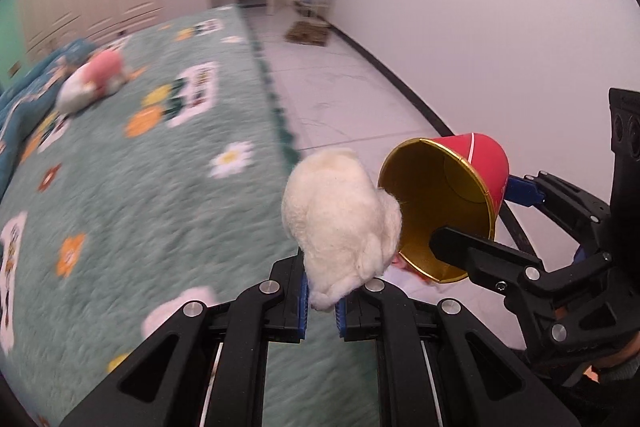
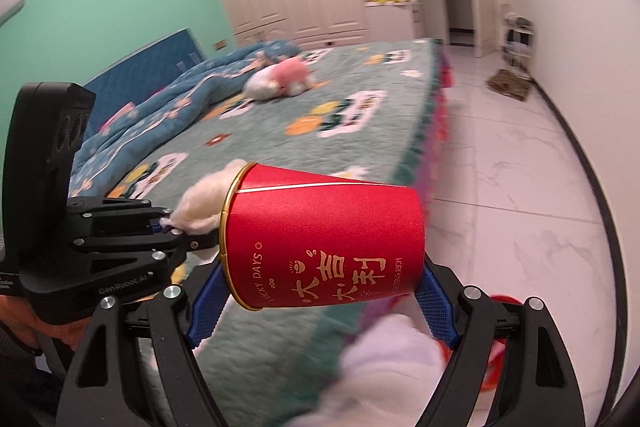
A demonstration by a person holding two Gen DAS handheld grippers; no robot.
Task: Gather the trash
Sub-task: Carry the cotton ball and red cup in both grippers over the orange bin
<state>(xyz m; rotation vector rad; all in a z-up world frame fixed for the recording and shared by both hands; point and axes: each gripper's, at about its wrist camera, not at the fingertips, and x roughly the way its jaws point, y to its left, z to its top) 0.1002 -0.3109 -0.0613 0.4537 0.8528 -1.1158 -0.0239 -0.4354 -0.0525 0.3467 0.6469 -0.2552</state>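
Note:
My left gripper [image 1: 322,301] is shut on a white cotton wad [image 1: 340,219] and holds it at the mouth of a red paper cup [image 1: 452,203] with a gold inside. My right gripper [image 2: 320,303] is shut on that cup [image 2: 324,247], which lies on its side with its mouth to the left. In the right wrist view the wad [image 2: 200,207] touches the cup's gold rim, with the left gripper [image 2: 168,223] behind it. Both are held above the edge of the bed.
A green flowered bedspread [image 1: 140,195] covers the bed, with a pink and white plush toy [image 1: 92,83] and a blue quilt [image 2: 168,95] on it. White tiled floor [image 1: 340,95] lies to the right. Something white and red [image 2: 400,367] sits blurred below the right gripper.

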